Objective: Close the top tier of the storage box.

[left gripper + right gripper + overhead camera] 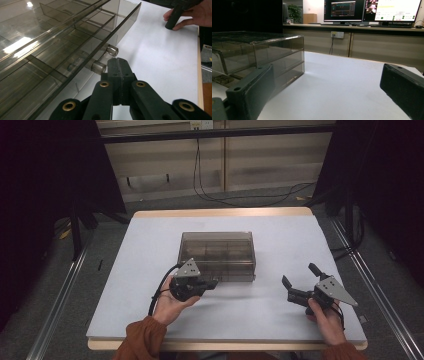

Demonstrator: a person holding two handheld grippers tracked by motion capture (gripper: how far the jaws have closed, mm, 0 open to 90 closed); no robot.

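A smoky see-through drawer box (217, 255) stands in the middle of the white table (145, 250). My left gripper (212, 284) lies at its front edge, held in a hand, jaws shut. In the left gripper view the closed tips (119, 62) rest right beside the clear handle posts (98, 67) of the lowest drawer (50, 50), with nothing visible between the pads. My right gripper (299, 275) sits on the table to the right of the box, open and empty. In the right gripper view its wide jaws (327, 75) frame bare table, with the box (257, 52) at the left.
A hand with the right gripper's body (175, 15) shows at the far end of the table in the left gripper view. Beyond the table are a low wall with cables (205, 180), dark stands (75, 220) at both sides, and monitors (372, 10) on a counter.
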